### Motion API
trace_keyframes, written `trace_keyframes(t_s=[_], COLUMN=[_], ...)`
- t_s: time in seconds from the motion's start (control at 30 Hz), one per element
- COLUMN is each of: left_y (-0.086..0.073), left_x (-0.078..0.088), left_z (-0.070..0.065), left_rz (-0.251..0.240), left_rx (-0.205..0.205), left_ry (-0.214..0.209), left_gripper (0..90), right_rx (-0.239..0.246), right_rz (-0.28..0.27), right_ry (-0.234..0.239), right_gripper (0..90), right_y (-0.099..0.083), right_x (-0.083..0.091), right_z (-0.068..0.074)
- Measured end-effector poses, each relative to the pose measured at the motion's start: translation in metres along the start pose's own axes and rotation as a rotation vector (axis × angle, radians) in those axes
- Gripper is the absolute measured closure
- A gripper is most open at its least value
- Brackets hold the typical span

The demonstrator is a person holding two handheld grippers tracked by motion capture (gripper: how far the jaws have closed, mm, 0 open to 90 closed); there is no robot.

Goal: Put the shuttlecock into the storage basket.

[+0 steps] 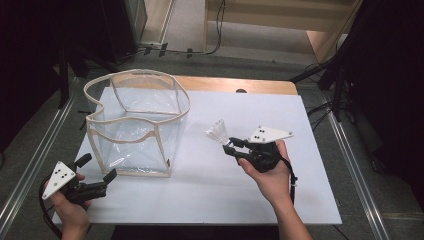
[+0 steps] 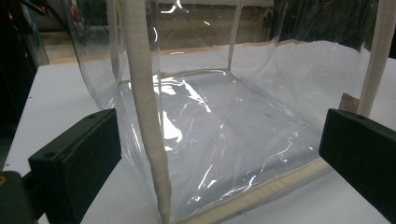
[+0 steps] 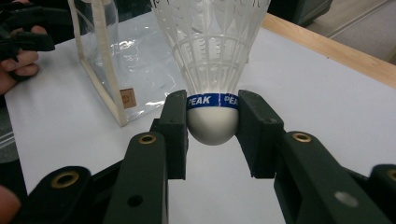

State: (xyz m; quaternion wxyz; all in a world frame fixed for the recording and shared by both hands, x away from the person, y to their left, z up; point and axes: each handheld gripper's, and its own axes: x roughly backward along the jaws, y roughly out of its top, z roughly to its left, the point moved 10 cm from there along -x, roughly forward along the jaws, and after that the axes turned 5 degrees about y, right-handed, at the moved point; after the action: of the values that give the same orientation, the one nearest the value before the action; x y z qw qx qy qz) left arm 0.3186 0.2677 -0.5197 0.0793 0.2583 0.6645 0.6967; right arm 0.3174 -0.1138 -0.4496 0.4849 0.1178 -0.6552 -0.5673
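A white shuttlecock (image 3: 211, 70) with a blue band round its cork is pinched at the cork by my right gripper (image 3: 212, 122), feathers pointing away. In the high view the shuttlecock (image 1: 218, 132) hangs just above the white table, right of the bag, with the right gripper (image 1: 231, 146) behind it. A clear plastic bag (image 1: 136, 122) with cream fabric trim stands open-topped at the table's left. My left gripper (image 1: 96, 170) waits open at the bag's near-left corner; in the left gripper view its jaws straddle a cream corner seam (image 2: 147, 116) without touching it.
The white table (image 1: 240, 195) has a wooden strip (image 1: 235, 85) along its far edge. Dark stands and cables (image 1: 330, 75) flank the table at the right and back. Metal rails (image 1: 360, 185) run along both sides on the floor.
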Motion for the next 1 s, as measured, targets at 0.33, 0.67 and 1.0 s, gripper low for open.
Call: trace_keyframes(t_s=[0.33,0.67,1.0], left_y=[0.001,0.001,0.002], left_x=[0.001,0.002,0.002], left_z=[0.001,0.001,0.0], left_rz=[-0.008,-0.014,-0.017], left_rx=[0.007,0.014,0.017], left_ry=[-0.001,-0.003,-0.008], left_gripper=[0.0,0.0,0.0], right_rx=[0.011,0.019,0.019], right_rz=[-0.015,-0.032,-0.037], right_ry=[-0.004,-0.002,0.0], right_gripper=[63.2,63.2,63.2], right_y=[0.011,0.021,0.028], right_x=[0.001,0.0,0.0], right_z=[0.001,0.003,0.002])
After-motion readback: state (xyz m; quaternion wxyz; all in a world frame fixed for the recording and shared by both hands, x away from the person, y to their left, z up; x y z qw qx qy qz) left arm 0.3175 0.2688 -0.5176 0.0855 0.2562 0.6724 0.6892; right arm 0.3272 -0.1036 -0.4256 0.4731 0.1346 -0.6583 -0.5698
